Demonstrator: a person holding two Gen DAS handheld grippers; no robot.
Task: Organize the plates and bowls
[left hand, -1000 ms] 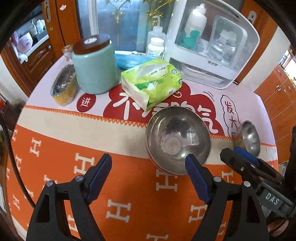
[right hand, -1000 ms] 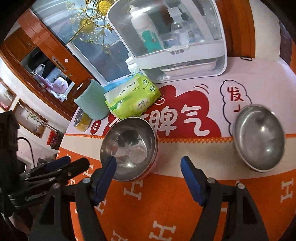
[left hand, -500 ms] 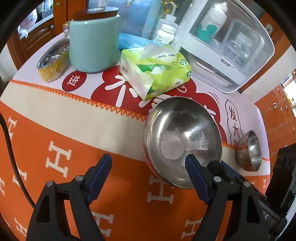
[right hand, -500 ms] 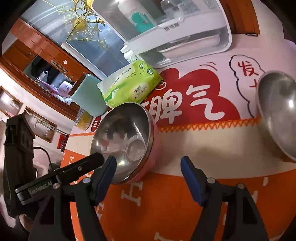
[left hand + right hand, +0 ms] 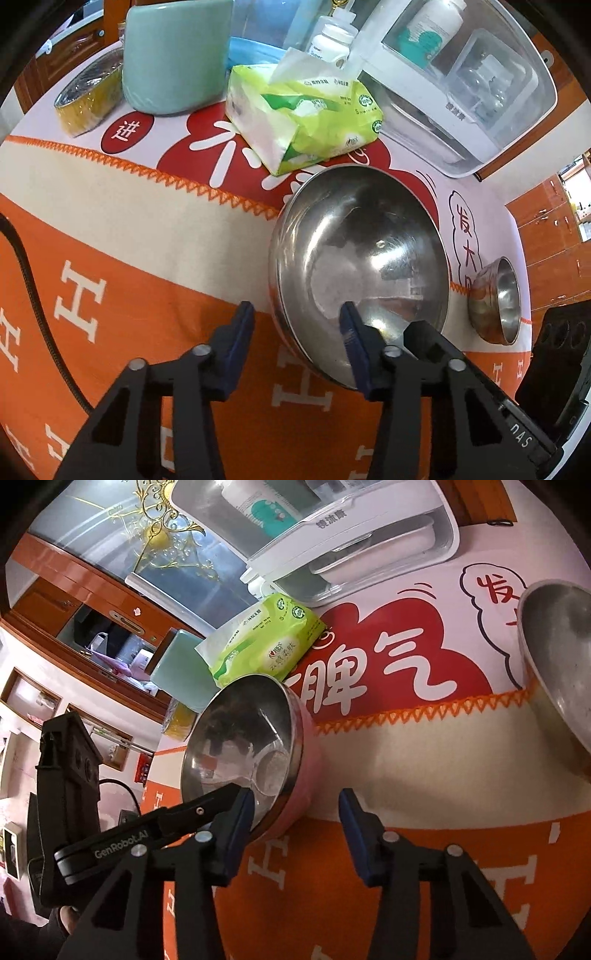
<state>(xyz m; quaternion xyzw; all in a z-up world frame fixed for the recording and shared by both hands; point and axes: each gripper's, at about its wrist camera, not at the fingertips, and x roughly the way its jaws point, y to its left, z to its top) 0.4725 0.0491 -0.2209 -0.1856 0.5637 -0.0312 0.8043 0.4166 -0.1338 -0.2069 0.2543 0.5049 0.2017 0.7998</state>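
A large steel bowl with a pink outside sits on the orange tablecloth. My left gripper is partly closed, its jaws astride the bowl's near rim, one finger inside and one outside. My right gripper is open, its jaws astride the same bowl's rim, its left finger inside. A smaller steel bowl stands to the right.
A green tissue pack lies just behind the large bowl. A teal canister, a foil-covered dish, a pill bottle and a white plastic cabinet stand at the back of the table.
Both grippers have moved in onto the large bowl's rim. The left gripper's jaws have narrowed. The bowl looks larger and closer in both views.
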